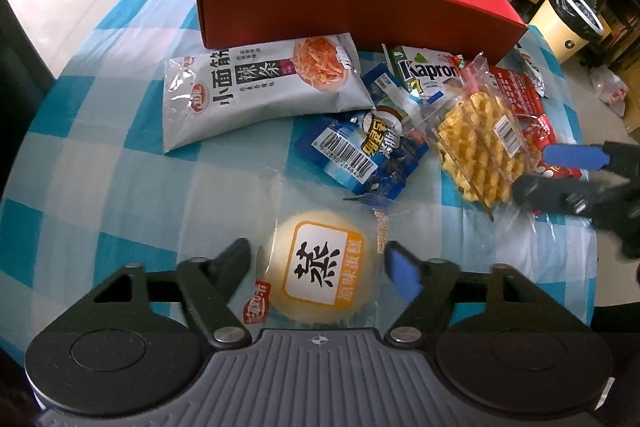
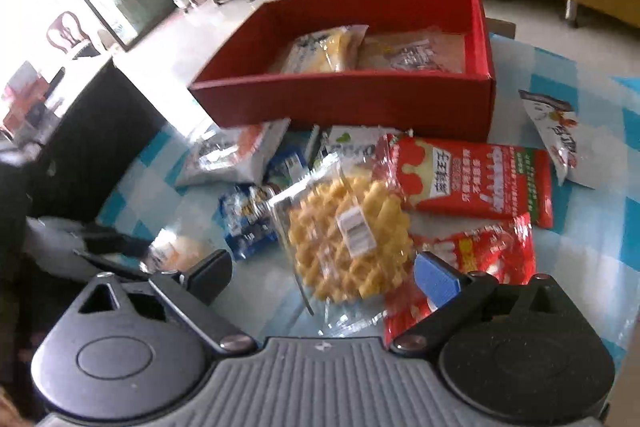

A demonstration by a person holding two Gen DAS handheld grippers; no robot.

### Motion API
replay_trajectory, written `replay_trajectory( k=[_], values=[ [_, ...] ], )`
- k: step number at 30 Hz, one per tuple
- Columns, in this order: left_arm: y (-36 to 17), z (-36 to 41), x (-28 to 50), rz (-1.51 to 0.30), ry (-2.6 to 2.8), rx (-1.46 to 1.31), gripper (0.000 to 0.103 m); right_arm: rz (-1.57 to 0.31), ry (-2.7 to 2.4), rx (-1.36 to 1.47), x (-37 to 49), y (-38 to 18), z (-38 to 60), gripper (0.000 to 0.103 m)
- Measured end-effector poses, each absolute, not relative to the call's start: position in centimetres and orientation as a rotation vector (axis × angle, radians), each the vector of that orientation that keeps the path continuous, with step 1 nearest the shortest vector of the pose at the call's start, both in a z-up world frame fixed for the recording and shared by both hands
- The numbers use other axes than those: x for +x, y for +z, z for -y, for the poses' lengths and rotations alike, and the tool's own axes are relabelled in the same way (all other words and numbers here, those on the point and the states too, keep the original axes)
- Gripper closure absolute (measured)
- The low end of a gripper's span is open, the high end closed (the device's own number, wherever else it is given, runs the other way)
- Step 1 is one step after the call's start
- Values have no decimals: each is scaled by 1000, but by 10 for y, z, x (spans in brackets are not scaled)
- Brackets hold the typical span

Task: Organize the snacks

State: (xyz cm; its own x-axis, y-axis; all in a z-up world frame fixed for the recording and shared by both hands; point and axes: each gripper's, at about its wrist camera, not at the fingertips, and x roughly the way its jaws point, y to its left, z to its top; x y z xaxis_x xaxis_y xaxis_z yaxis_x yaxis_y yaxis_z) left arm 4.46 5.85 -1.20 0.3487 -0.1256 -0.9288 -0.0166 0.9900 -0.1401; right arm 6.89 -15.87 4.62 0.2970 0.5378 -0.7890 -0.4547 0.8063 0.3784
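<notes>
- Left gripper: nearest the left wrist camera, at 6 o'clock of its view. Jaws stand apart, one finger either side of a wrapped cake, a gap showing on both sides; nothing is clamped.
- Steamed cake: round, pale yellow, in a clear wrapper with an orange-framed white label; it lies flat on the tablecloth between the left fingers.
- Right gripper: at 6 o'clock of the right wrist view, jaws wide apart over the near edge of the waffle packet, not pressing on it. In the left wrist view it enters at 3 o'clock.
- Waffle packet: golden lattice waffle in clear film with a small white barcode sticker; at the centre of the right wrist view, overlapping the red packets.
- Blue packet: barcode side up, at 12 o'clock from the cake, just beside the waffle packet.
- Grey noodle-snack bag: large, printed with dark characters; at 11 o'clock from the cake, its far end touching the box wall.
- Green-and-white packet: partly under its neighbours, near the box front.
- Red packets: two, at 2 o'clock from the waffle; the nearer one crinkled.
- White pouch: alone at 3 o'clock of the right wrist view, beside the box corner.
- Red box: open-topped, at 12 o'clock; two wrapped yellowish snacks already inside.
- Tablecloth: blue-and-white check, under everything.
</notes>
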Motion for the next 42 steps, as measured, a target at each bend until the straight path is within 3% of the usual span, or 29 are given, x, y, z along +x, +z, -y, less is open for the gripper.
replay_trajectory(
  k=[12,15,24,26,27,30,34,42],
  values=[
    [-25,-51,46,-1223,-16,-44,10,-982,641,-302,78,21,110,5],
    [-27,-49,46,-1224,-23,-21,8,-1022,628,-304,80,7,109,0],
    [-30,-42,45,-1221,-30,21,6,-1060,603,-250,85,5,110,0],
    [-31,-39,44,-1210,-20,39,8,-1050,592,-239,84,6,112,8],
    [-30,-39,44,-1204,-23,40,12,-1044,590,-242,83,9,112,18],
    [-24,-37,43,-1188,-14,37,29,-1034,585,-243,77,15,114,28],
    [-21,-37,43,-1187,-7,27,36,-1021,578,-273,63,18,117,28],
    [-11,-38,38,-1170,-14,0,38,-990,551,-153,53,38,137,28]
  ],
)
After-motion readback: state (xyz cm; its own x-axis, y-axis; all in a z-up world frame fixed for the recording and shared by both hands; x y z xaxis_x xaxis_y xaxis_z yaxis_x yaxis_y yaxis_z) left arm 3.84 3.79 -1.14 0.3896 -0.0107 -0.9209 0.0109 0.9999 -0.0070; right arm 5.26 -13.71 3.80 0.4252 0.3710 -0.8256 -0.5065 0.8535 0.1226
